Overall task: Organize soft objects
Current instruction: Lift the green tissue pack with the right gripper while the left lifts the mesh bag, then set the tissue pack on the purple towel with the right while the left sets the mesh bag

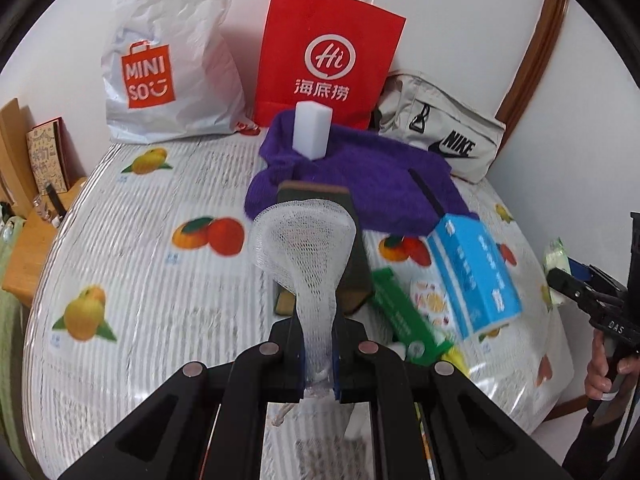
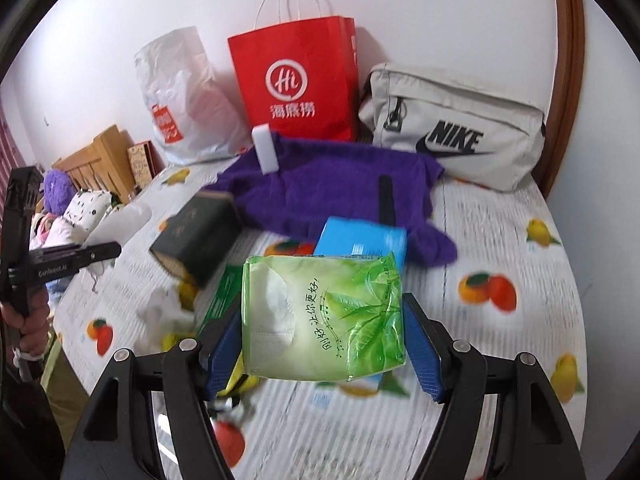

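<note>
A bed covered in a white striped sheet printed with oranges and lemons holds scattered items. The left gripper is clenched on the narrow neck of a white mesh net pouch, which fans out wide and translucent above the jaws, raised over the sheet. The right gripper grasps a soft green tissue pack between its blue pads, held above the sheet; its glossy wrapper shows leaf artwork and white tissue at the opening. Behind lie a rumpled purple towel with a white sponge block standing on it, a blue tissue box and a dark green book. A red paper bag, white plastic bag and grey Nike pouch rest against the wall.
</note>
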`<action>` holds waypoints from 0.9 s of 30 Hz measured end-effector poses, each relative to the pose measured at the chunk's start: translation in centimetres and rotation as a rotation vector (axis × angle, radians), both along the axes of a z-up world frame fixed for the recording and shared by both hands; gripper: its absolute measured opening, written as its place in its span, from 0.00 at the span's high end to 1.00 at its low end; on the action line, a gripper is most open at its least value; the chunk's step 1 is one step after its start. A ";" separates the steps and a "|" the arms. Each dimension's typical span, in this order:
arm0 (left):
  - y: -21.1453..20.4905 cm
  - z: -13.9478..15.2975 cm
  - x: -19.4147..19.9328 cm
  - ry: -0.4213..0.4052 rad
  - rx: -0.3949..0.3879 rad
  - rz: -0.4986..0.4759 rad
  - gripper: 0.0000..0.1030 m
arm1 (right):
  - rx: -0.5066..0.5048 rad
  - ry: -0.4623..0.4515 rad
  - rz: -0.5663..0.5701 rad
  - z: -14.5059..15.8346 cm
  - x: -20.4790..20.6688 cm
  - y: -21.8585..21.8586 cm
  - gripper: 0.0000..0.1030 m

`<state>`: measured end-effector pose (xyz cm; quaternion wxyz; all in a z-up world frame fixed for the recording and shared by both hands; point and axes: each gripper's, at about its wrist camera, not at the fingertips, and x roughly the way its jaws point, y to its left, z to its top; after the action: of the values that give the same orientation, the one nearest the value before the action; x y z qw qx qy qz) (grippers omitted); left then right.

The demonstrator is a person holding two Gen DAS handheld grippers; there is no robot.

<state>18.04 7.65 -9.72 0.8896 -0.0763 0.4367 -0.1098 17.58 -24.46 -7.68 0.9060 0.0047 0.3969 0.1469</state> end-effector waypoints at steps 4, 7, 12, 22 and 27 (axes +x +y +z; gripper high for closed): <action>-0.6 0.6 2.4 0.005 -0.009 -0.008 0.91 | 0.003 -0.014 -0.007 0.9 3.1 -0.2 0.30; -1.2 1.1 4.7 0.011 -0.014 -0.025 0.91 | 0.005 -0.009 -0.017 1.2 5.5 -0.2 0.30; -2.6 1.2 9.1 0.037 -0.001 -0.052 0.91 | 0.002 0.018 -0.041 0.9 9.7 -0.4 0.30; -3.7 -0.3 16.5 0.116 -0.028 -0.071 0.91 | -0.039 0.059 -0.064 -1.3 16.0 -0.8 0.30; -3.7 -2.2 19.5 0.178 -0.030 -0.044 0.91 | -0.044 0.115 -0.065 -3.2 19.4 -1.0 0.30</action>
<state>37.56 3.93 -11.95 0.8435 -0.0896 0.5137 -0.1285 36.94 -25.48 -10.92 0.8859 0.0061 0.4509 0.1083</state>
